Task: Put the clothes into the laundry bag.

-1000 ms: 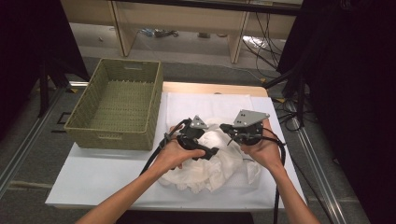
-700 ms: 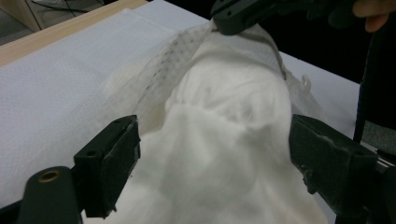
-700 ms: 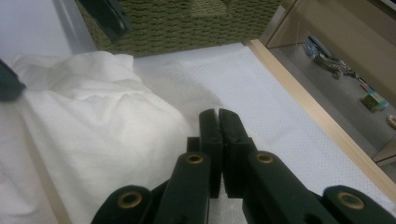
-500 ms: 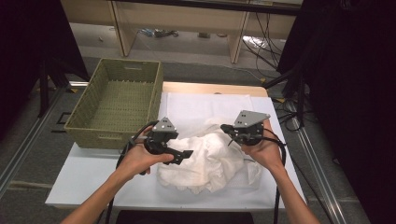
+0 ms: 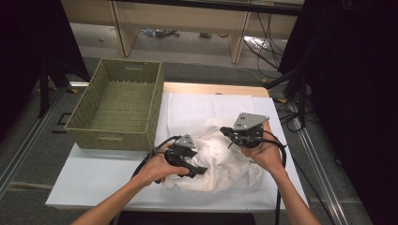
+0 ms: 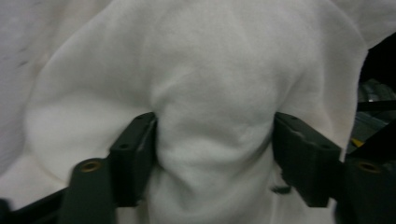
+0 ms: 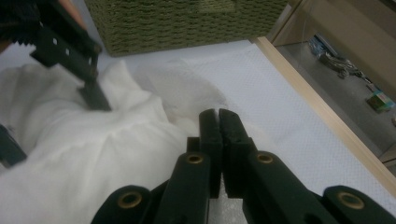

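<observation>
Counting from the high view, we find one white cloth point(image 5: 211, 157), one woven basket point(image 5: 119, 105), one white table point(image 5: 94, 180) and two grippers, each in one of the person's hands. The cloth lies crumpled on the table's near half, a little toward 3 o'clock of centre, with a flat white sheet point(image 5: 206, 105) spread under and beyond it toward 12 o'clock. The left gripper point(image 5: 199, 169) sits at the cloth's 9 o'clock edge; in the left gripper view its jaws stand fairly wide apart with a fat fold of the cloth point(image 6: 210, 116) bulging between them, and they have just been closing, the pads now touching the fold on both sides. The right gripper point(image 5: 231, 139) is at the cloth's 1 o'clock side; in the right gripper view its jaws are pressed together, and we cannot tell whether a thin edge of cloth is pinched between them, since the cloth point(image 7: 93, 154) lies just beside and below the tips. The basket stands at 10 o'clock of the cloth, open-topped, its near wall just beside the left hand point(image 5: 155, 168) and its long side overhanging the table's 9 o'clock edge. Open room lies at 8 o'clock, a bare stretch of table in front of the basket. At 3 o'clock the cloth ends near the table edge; at 6 o'clock it nearly reaches the near edge.
</observation>
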### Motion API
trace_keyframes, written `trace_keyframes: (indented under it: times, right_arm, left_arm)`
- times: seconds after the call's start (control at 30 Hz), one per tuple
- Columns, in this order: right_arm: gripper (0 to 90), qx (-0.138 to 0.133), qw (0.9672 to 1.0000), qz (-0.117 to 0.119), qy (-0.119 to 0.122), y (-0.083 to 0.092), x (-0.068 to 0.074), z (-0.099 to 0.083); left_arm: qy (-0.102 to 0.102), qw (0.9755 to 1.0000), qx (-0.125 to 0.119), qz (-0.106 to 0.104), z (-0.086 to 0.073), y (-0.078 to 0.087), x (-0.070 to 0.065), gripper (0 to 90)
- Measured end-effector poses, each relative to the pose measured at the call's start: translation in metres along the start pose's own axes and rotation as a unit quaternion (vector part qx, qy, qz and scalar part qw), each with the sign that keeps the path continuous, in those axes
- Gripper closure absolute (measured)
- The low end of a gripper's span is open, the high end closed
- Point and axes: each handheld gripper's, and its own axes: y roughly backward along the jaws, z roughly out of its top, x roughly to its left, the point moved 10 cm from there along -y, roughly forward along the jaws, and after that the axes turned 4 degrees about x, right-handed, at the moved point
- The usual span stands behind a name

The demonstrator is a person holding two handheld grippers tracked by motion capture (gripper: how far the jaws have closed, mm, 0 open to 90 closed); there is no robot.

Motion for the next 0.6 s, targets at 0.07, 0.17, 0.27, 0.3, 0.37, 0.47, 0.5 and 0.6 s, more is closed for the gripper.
trace_keyframes:
  times: [0.07,0.17,0.27,0.3,0.37,0.47,0.5,0.6]
  right_arm:
    - [90.0,0.003,1.0,0.0,-0.004,0.002,0.002,0.0]
    - [90.0,0.002,1.0,-0.004,-0.004,0.005,0.003,0.002]
    - [90.0,-0.002,1.0,-0.005,0.006,0.011,0.005,0.006]
    - [90.0,-0.006,1.0,-0.006,0.005,0.014,0.005,0.008]
    - [90.0,-0.012,0.9999,-0.007,0.005,0.021,0.005,0.013]
    - [90.0,-0.015,0.9998,-0.011,0.007,0.027,0.007,0.017]
    - [90.0,-0.014,0.9998,-0.011,0.01,0.027,0.007,0.018]
    - [90.0,-0.008,0.9999,-0.005,0.012,0.023,0.011,0.015]
  left_arm:
    - [-0.023,0.9996,-0.004,0.013,0.007,-0.007,-0.005,54.6]
    - [-0.028,0.999,-0.009,0.034,0.02,-0.009,-0.007,67.2]
    - [-0.002,0.9969,-0.043,0.067,0.041,-0.002,0.003,70.0]
    - [0.007,0.9949,-0.054,0.085,0.048,0.001,0.01,70.5]
    - [0.022,0.9925,-0.072,0.097,0.061,0.005,0.022,70.9]
    - [0.062,0.9903,-0.09,0.085,0.068,-0.006,0.028,70.3]
    - [0.058,0.9905,-0.084,0.092,0.066,-0.013,0.029,69.4]
    - [0.049,0.9896,-0.064,0.119,0.054,-0.03,0.04,63.8]
